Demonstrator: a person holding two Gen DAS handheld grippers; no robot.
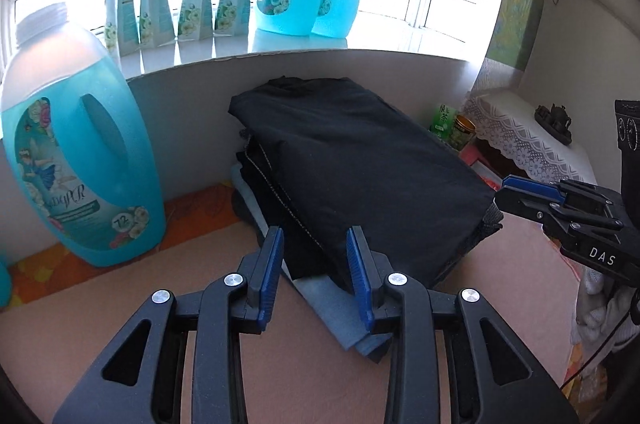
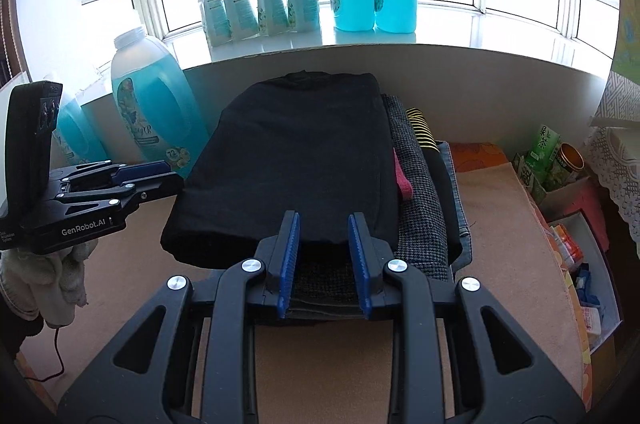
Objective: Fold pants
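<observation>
pants: black pants [image 2: 296, 159] folded flat, lying on top of the clothes stack [image 2: 424, 207] by the wall under the sill; fold looks done.
step: prob. the put-down/let-go stage, judging by how it lies.
next: back both tools off w/o dragging the top layer; maybe square the near edge.
left gripper [image 1: 316, 264]: jaws spread, nothing pinched, pants' near corner just beyond the tips.
right gripper [image 2: 324, 256]: jaws apart, pads clear of cloth, at the near edge.
big jug [image 1: 80, 159]: blue liquid, "72" readable; brand script unclear.
carton [image 2: 546, 147]: green, CJK chars.
tool marks: "DAS", "GenRobot.AI".

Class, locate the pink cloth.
In the right wrist view, the pink cloth pokes out right of centre, between the folded black pants and the grey tweed garment.
</observation>
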